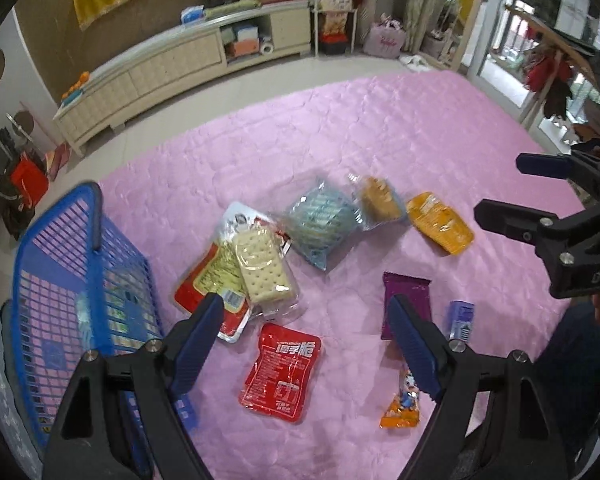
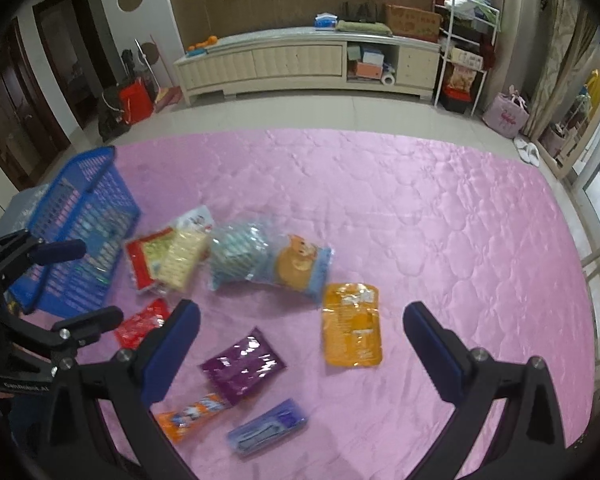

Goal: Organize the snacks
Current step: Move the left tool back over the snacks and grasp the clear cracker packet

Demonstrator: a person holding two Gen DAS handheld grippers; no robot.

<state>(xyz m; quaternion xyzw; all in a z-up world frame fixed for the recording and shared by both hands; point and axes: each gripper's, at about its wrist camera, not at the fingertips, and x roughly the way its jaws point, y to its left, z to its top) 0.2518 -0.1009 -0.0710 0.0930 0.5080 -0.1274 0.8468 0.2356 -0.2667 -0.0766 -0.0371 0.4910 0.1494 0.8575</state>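
We see pink quilt (image 2: 420,208), soft surface under all. Blue basket (image 1: 80,264) at its left edge, likely target. Cracker pack (image 1: 260,264) lies on red-yellow bag (image 1: 204,280), near basket: we judge it brittle, grip by long sides, gently. Red pouch (image 1: 282,372) lies flat before left gripper (image 1: 308,344), thin and slippery; take by edge seam. Orange pouch (image 2: 352,326) the same. Left gripper wide, empty. Right gripper (image 2: 300,336) wide, empty.

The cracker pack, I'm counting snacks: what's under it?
The cracker pack lies on a red-edged packet and a white-topped one on the pink quilt. Anything further beneath stays covered.
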